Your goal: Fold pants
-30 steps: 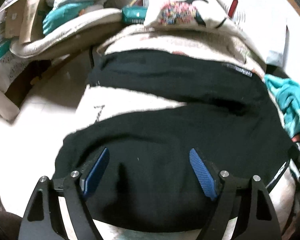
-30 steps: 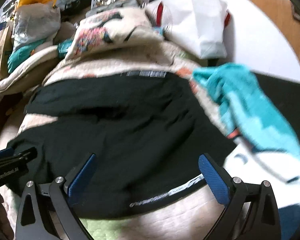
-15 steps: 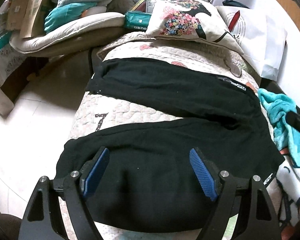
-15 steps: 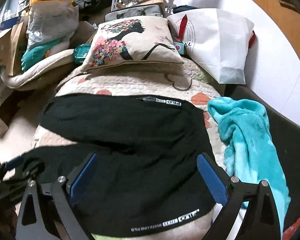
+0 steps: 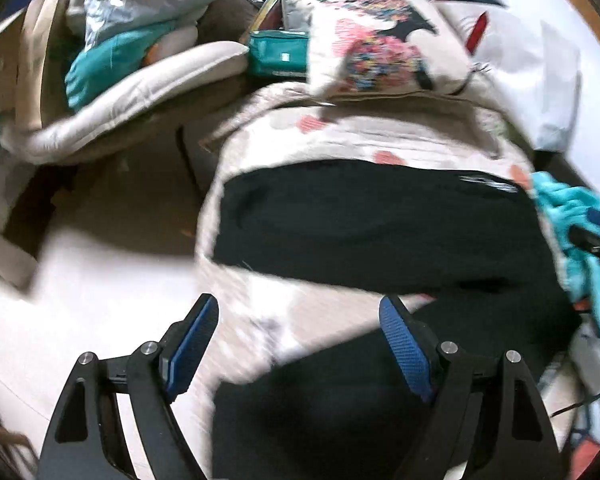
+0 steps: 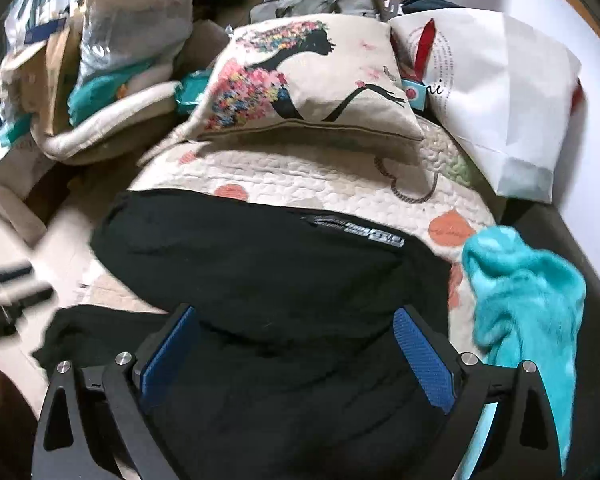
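Observation:
Black pants (image 5: 380, 224) lie spread flat on a quilted cream bedspread (image 5: 340, 140), two legs side by side with a strip of quilt between them. They also show in the right wrist view (image 6: 268, 280), with a white logo near the far edge. My left gripper (image 5: 298, 320) is open and empty above the gap between the legs, near the left edge of the bed. My right gripper (image 6: 296, 332) is open and empty above the waist end of the pants. The left gripper shows blurred at the far left in the right wrist view (image 6: 8, 284).
A turquoise towel (image 6: 528, 292) lies right of the pants. A printed cushion (image 6: 300, 80) sits at the far end of the bed, a white paper bag (image 6: 500, 92) beside it. Bags and bedding (image 5: 120, 60) are piled on the floor at left.
Both grippers moved forward over the pants and both views shifted. The left gripper swung left toward the bed edge, so the near leg now lies lower right in its view.

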The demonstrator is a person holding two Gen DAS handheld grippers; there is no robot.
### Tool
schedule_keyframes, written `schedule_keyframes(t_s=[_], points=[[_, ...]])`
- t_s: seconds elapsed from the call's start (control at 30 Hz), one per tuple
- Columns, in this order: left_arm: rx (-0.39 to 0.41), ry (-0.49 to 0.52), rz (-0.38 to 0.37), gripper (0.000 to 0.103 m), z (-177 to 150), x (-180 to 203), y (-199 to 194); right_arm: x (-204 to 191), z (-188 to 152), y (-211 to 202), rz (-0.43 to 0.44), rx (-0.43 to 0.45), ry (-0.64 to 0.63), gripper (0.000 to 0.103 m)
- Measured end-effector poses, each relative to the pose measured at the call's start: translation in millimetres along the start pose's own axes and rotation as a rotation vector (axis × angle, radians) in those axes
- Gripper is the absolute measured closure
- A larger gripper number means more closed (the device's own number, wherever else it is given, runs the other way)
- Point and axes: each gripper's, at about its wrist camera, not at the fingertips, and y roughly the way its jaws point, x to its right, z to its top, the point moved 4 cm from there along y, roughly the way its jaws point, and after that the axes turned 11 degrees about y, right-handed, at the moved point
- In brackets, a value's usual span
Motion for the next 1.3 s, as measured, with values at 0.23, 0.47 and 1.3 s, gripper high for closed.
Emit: schedule_keyframes(t_s=[0.23, 0.47, 1.3], points=[[0.001, 0.027, 0.030, 0.021, 41, -42, 52, 17, 28, 61, 0.042, -0.051, -0.027, 0.004], [0.010, 0.010, -0.005, 0.021, 76, -62, 108, 17, 51, 114, 0.096, -0.113, -0.113, 0.005], [-0.044, 0.197, -0.137, 0.021, 115, -53, 188, 15, 86, 221, 0.215, -0.264, -0.152, 0.009]])
